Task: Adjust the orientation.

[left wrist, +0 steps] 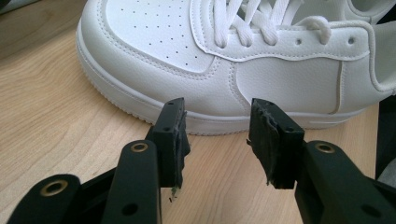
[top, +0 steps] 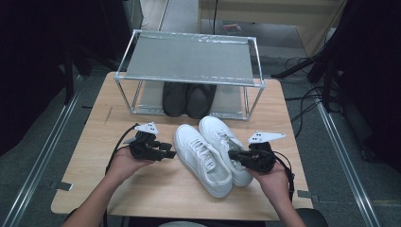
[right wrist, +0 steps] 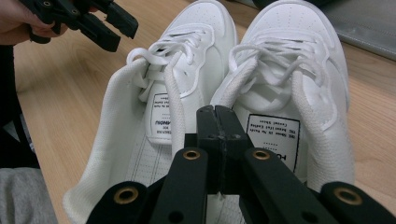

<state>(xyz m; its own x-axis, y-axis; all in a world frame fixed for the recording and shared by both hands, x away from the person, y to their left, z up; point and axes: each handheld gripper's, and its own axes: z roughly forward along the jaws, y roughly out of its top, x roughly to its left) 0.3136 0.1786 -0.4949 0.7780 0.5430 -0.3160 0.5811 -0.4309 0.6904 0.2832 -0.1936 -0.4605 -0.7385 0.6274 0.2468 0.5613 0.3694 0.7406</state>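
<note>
Closest to the lens in the right gripper view, my right tool [right wrist: 215, 112] has its jaws pressed fully together with nothing between them, aimed over the heels of the white sneakers [top: 210, 153]. The pair sits at centre frame on the surface [top: 94, 142] in the high view, below the metal rack [top: 189, 59] that shelters the black shoes [top: 188, 98]. My left tool [left wrist: 217, 122] stands partly open and empty, just short of the left sneaker's sole. Risk: closing too low, the pads slip off the rounded midsole and push the shoe into its partner.
</note>
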